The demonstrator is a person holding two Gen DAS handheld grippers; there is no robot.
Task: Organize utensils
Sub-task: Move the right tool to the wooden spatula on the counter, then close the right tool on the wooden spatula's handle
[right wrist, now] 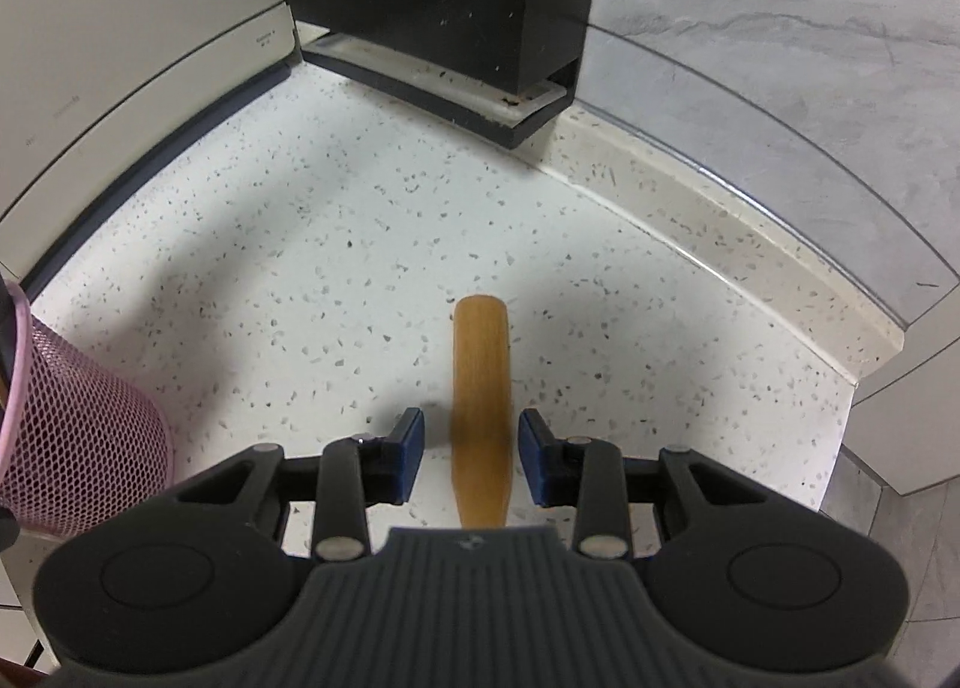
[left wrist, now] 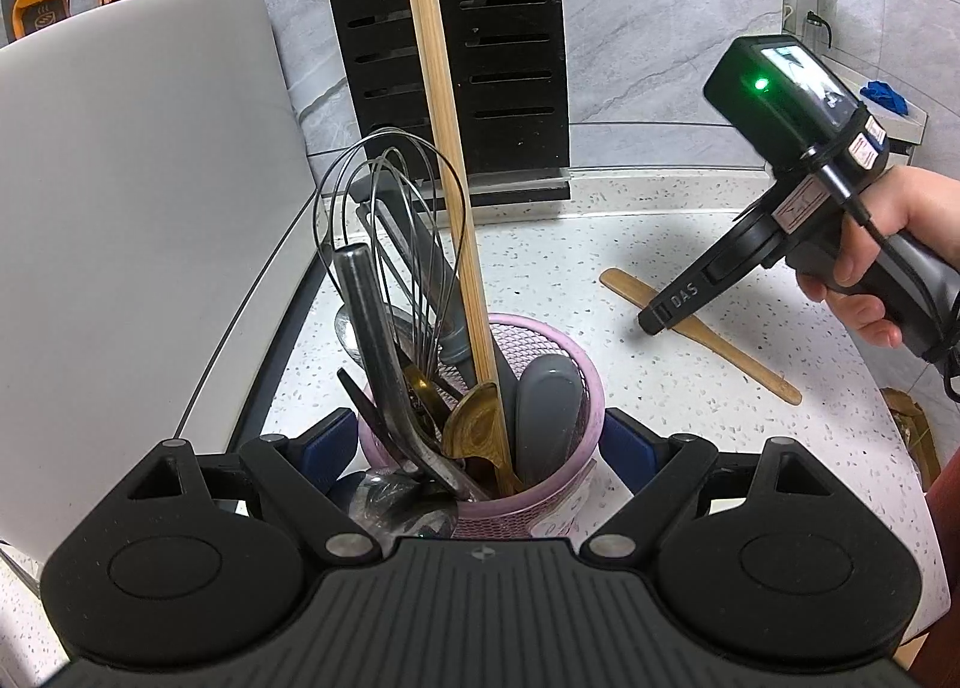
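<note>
A pink mesh cup (left wrist: 576, 484) stands on the speckled counter, crammed with a whisk (left wrist: 390, 220), long wooden chopsticks (left wrist: 444, 148), a grey spatula (left wrist: 549, 418) and metal spoons. My left gripper (left wrist: 477, 442) has its wide-set blue pads against both sides of the cup. A wooden spatula (right wrist: 480, 376) lies flat on the counter to the cup's right. My right gripper (right wrist: 471, 448), held in a person's hand, points steeply down over it and is open. Its blue pads (right wrist: 408, 448) straddle the handle with a gap on each side. The left wrist view shows this gripper (left wrist: 654, 322) low over the spatula (left wrist: 750, 370).
A black slotted knife block (left wrist: 456, 46) stands against the grey marbled wall behind the cup. A white appliance (left wrist: 132, 196) fills the left side. The counter edge (left wrist: 900, 448) runs close on the right.
</note>
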